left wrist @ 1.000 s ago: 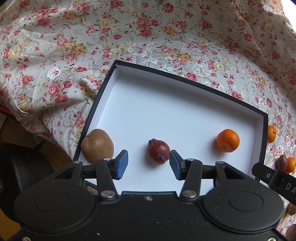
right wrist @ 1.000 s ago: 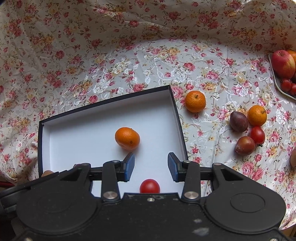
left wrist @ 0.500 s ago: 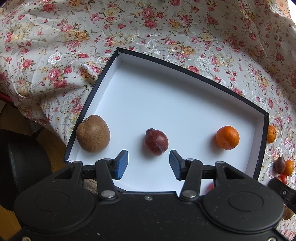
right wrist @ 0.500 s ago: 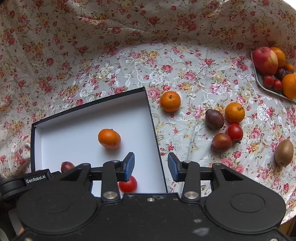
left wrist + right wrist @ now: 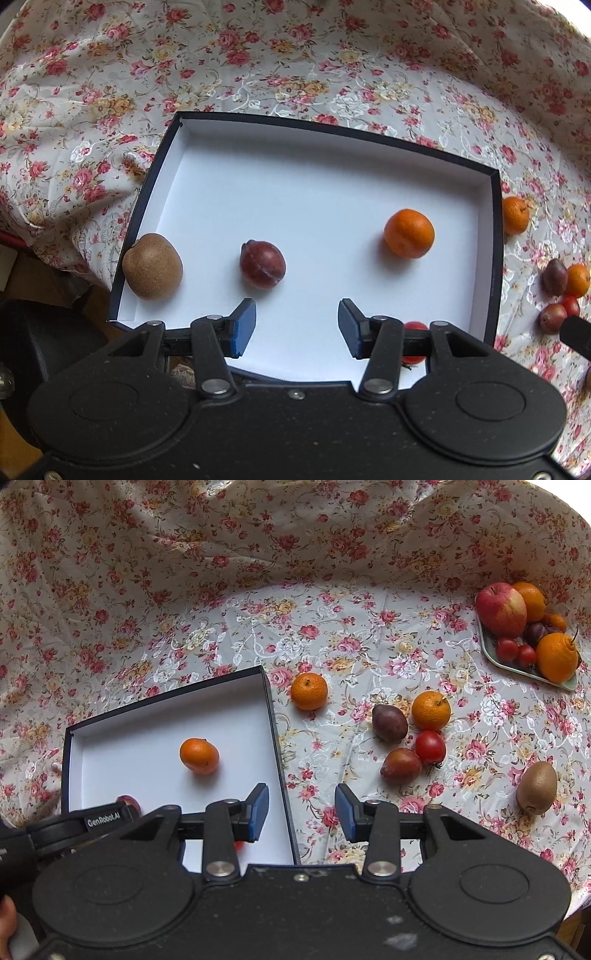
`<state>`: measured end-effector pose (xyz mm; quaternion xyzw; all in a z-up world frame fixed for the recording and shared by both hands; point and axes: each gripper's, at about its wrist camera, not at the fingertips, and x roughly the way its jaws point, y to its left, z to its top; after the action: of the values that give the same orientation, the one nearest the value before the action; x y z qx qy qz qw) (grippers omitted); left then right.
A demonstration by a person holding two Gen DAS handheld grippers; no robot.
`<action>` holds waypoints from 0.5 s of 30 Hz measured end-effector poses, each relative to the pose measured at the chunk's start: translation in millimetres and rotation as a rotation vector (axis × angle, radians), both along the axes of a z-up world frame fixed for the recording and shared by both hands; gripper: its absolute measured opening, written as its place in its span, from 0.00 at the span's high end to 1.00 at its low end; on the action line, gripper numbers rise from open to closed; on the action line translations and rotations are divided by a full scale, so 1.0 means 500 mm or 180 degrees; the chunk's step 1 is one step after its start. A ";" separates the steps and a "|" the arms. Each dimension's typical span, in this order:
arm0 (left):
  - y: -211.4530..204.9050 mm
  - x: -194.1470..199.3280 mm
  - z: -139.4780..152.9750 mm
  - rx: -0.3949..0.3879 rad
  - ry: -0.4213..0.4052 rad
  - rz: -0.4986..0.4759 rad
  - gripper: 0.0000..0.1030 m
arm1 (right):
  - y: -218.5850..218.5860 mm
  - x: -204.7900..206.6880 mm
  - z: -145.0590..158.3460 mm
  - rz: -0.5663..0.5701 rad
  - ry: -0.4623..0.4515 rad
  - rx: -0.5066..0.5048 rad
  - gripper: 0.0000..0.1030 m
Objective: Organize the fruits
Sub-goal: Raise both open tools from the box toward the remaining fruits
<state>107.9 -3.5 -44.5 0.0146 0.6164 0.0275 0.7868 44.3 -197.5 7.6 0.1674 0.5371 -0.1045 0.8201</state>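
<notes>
The only legible writing is "GenRobot.AI" in white on the black body of the left gripper (image 5: 103, 818), seen at the lower left of the right wrist view. Taking the black-walled, white-floored box (image 5: 493, 236) as landmark: the left gripper (image 5: 297, 328) hangs over the box's near edge, blue pads parted with nothing between them. Inside the box lie a kiwi (image 5: 152, 266) against the left wall, a dark red plum (image 5: 262, 264) near the middle, a mandarin (image 5: 409, 233) toward the right wall, and a red tomato (image 5: 415, 326) at the near edge, half hidden behind the gripper's finger. The right gripper (image 5: 301, 814) hovers across the box's right wall, jaws likewise apart and empty. On the floral cloth (image 5: 221, 590) right of the box lie a loose mandarin (image 5: 309, 691), then a cluster of two plums, a mandarin and a tomato (image 5: 430, 746), and a second kiwi (image 5: 537, 787) farther right. Well beyond, a green tray (image 5: 517, 666) holds an apple (image 5: 500, 609), oranges and small tomatoes.
</notes>
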 end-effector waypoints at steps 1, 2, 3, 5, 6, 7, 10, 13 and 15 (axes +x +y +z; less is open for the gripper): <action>-0.004 -0.002 0.004 0.0061 0.0045 -0.0026 0.46 | -0.002 0.000 0.001 -0.0015 -0.0004 0.0009 0.59; -0.008 -0.002 0.013 0.0119 0.0072 -0.0037 0.46 | -0.005 0.000 0.002 -0.0028 -0.0005 0.0013 0.59; -0.009 -0.002 0.024 0.0147 0.0080 -0.0036 0.46 | -0.007 -0.001 0.001 -0.0041 0.0002 0.0007 0.59; -0.006 0.007 0.064 0.0119 0.0072 0.0063 0.46 | -0.012 -0.002 -0.002 -0.0053 0.0027 -0.0010 0.59; -0.004 0.013 0.090 0.0064 0.0089 0.0150 0.46 | -0.015 -0.003 -0.004 -0.0054 0.0046 -0.0019 0.59; -0.001 0.020 0.115 -0.0001 0.0111 0.0219 0.46 | -0.020 -0.003 -0.006 -0.0068 0.0064 -0.0020 0.59; -0.009 0.036 0.218 -0.0081 0.0046 0.0350 0.46 | -0.045 -0.008 -0.008 -0.0153 0.0092 0.0019 0.59; -0.038 0.046 0.348 0.0066 -0.0250 0.0336 0.46 | -0.080 -0.015 -0.010 -0.0305 0.0094 0.0048 0.59; -0.061 0.043 0.448 0.0152 -0.0523 0.0383 0.46 | -0.106 -0.020 -0.014 -0.0421 0.0098 0.0064 0.59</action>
<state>129.5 -33.8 179.3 -0.0060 0.5487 0.0905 0.8310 34.3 -250.3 0.8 0.2091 0.5384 -0.1557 0.8013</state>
